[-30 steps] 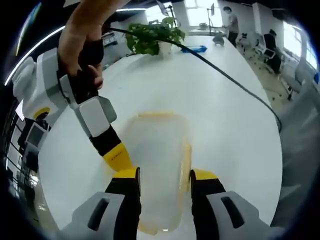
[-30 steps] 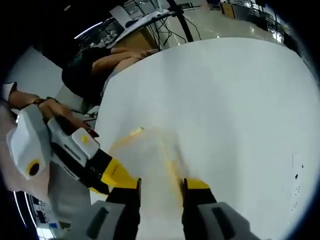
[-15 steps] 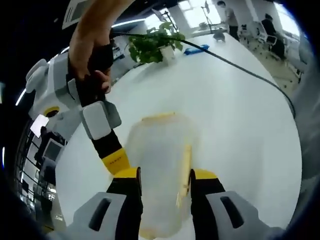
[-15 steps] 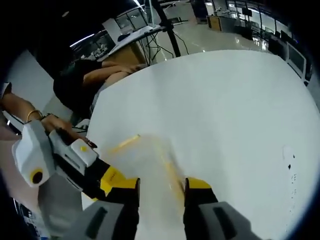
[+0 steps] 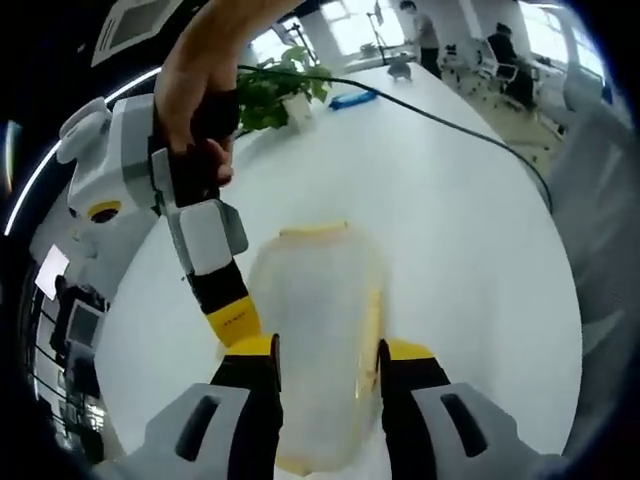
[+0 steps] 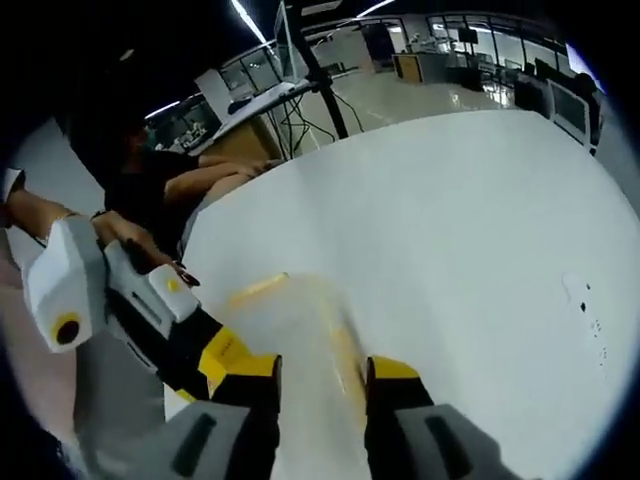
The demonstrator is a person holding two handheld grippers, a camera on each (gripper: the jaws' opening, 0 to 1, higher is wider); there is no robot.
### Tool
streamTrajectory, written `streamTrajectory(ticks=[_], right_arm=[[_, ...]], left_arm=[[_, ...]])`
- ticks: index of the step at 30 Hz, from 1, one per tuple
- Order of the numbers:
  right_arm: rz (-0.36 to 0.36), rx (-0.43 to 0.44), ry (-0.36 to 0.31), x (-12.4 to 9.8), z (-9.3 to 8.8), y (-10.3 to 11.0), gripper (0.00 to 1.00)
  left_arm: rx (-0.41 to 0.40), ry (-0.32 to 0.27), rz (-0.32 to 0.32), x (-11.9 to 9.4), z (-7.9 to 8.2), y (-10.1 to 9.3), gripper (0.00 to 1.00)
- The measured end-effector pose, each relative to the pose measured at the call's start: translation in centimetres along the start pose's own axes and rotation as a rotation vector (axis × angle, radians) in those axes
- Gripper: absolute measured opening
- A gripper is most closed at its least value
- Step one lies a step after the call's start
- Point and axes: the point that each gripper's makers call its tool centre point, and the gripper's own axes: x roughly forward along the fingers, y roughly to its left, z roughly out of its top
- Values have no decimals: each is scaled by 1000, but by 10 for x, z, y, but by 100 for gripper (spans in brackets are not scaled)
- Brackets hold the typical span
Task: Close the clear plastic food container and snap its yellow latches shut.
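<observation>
The clear plastic container (image 5: 315, 295) with yellow latches (image 5: 312, 231) sits between the jaws of my left gripper (image 5: 328, 352), which is shut on its near part. In the left gripper view my right gripper (image 5: 232, 318), held by a hand, reaches in from the left, its yellow tip against the container's side. The right gripper view has the same container (image 6: 290, 320) caught between the jaws of my right gripper (image 6: 322, 368), with yellow latches (image 6: 258, 289) at its far end and right side. There my left gripper (image 6: 222, 355) comes in from the left. The lid's seating is too blurred to judge.
A white table (image 5: 460, 260) spreads under the container. At its far end stand a potted plant (image 5: 270, 90) and a blue object (image 5: 352, 99), and a black cable (image 5: 450, 125) crosses it. A person (image 6: 170, 190) leans on the table's edge (image 6: 450, 230).
Both cameras have tilted, so the table and room have shifted in both views. The container keeps its place between both pairs of jaws, and both grips stay the same.
</observation>
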Motion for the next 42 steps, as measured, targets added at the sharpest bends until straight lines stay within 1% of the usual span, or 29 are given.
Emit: streamTrajectory(ticks=[2, 6, 9, 12, 16, 18, 20, 23, 30, 33, 35, 36, 38, 39, 40, 41, 42], right_arm=[[-17, -3, 1, -1, 0, 0, 29], [-52, -5, -18, -2, 0, -1, 28], [-68, 1, -25, -2, 1, -2, 28], [-74, 18, -21, -3, 0, -3, 28], [-86, 34, -35, -4, -2, -2, 28], [-107, 37, -50, -4, -3, 0, 27], [-150, 23, -53, -5, -2, 0, 26], [-195, -6, -54, -6, -1, 2, 24], [-209, 11, -74, -8, 0, -1, 24], [-214, 46, -95, -9, 0, -2, 24], [-246, 38, -102, -12, -1, -2, 24], [-263, 35, -100, -14, -4, 0, 25], [-318, 19, -166, -22, 1, -5, 32], [-339, 52, -215, -28, 3, -5, 38], [-350, 67, -252, -33, 5, -5, 42], [-367, 84, -300, -41, 7, -4, 44], [-381, 99, -331, -47, 7, -2, 44]], left_arm=[[4, -4, -11, -2, 0, 0, 35], [5, -5, -34, -3, 0, 0, 35], [5, -10, -68, -3, -1, 2, 35], [22, -13, -107, -5, -1, 0, 35], [36, -15, -135, -6, -2, -2, 35], [21, -19, -151, -7, -2, -3, 35], [23, -18, -154, -7, -2, -4, 35], [22, -21, -158, -7, -2, -4, 35], [8, -34, -173, -8, 0, -4, 35], [-21, -38, -166, -9, 3, -4, 36], [-24, -44, -162, -9, 4, -5, 36], [-86, -65, -155, -9, 7, -4, 37], [-157, -94, -163, -10, 10, -4, 38], [-155, -92, -156, -11, 8, -3, 37], [-142, -89, -149, -12, 8, -2, 37], [-135, -87, -142, -14, 7, -4, 38], [-125, -86, -132, -16, 8, -4, 42]])
